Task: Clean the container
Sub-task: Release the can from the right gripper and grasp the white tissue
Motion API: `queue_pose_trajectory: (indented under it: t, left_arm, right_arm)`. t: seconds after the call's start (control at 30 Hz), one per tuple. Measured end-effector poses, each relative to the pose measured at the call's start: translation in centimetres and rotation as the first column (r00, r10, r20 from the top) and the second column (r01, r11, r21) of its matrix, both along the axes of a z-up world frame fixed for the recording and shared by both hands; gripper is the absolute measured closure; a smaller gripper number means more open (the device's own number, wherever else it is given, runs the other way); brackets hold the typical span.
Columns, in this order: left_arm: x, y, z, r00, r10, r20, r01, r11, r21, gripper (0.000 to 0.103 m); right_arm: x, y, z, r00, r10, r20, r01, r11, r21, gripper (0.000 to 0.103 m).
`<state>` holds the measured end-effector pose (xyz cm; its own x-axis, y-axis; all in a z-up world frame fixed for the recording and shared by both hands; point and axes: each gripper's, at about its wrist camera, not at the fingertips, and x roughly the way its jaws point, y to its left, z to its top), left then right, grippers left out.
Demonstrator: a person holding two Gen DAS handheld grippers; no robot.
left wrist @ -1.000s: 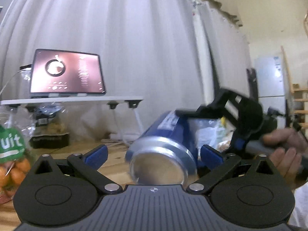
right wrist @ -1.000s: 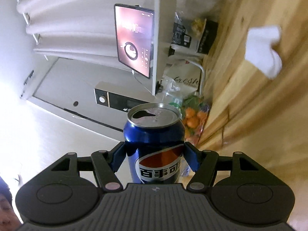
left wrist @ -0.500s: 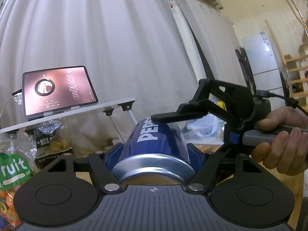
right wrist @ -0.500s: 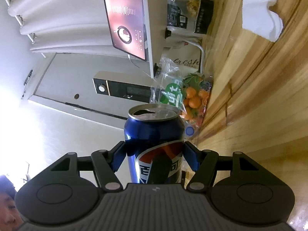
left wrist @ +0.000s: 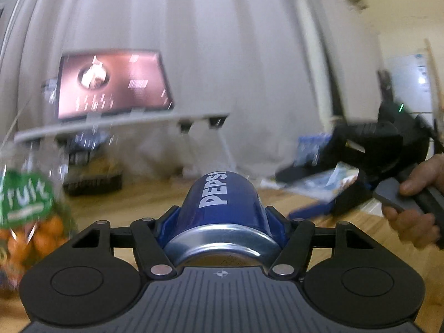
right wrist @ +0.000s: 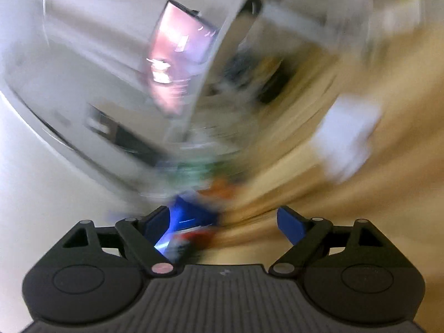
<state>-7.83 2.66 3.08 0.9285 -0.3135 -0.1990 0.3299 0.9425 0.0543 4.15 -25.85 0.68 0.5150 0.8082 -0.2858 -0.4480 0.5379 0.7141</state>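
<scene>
A blue Pepsi can [left wrist: 224,205] lies lengthwise between the fingers of my left gripper [left wrist: 223,219], its silver base toward the camera; the left gripper is shut on it. My right gripper [left wrist: 358,163] shows at the right of the left wrist view, held by a hand, apart from the can. In the right wrist view the right gripper [right wrist: 223,222] is open; the can [right wrist: 191,219] is a blue blur by its left finger. A white tissue [right wrist: 347,141] lies on the wooden table [right wrist: 388,222].
A bag of oranges [left wrist: 27,216] sits at the left on the table [left wrist: 138,197]. A tablet [left wrist: 111,86] stands on a white raised stand [left wrist: 122,127] at the back, with dark snack packs [left wrist: 91,177] under it. White curtains hang behind. Both views are motion-blurred.
My right gripper has let go of the can, opened and swung away to the right. My left gripper has shut on the can and holds it alone.
</scene>
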Motion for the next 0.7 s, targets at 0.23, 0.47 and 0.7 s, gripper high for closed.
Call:
queue_pose_trajectory:
  t: [0.23,0.47,0.7]
  left_arm:
    - [0.5,-1.6,-0.4,0.998,0.058,-0.04,-0.054,0.994,0.091,0.035]
    - [0.4,-1.8,-0.3,0.997,0.067,-0.029,-0.064,0.992,0.105,0.035]
    - [0.6,-1.0,-0.2,0.996,0.084,-0.038,-0.082,0.995,0.059,0.035]
  right_arm:
    - [4.7,4.6,1.5,0.955,0.008,0.298,0.18,0.781,-0.598,0.064]
    - [8.6,6.7,-0.1,0.972,0.034,0.233,0.124,0.768,-0.628,0.065]
    - [8.6,6.8,-0.7,0.958,0.072,0.278,0.145,0.714,-0.685,0.093]
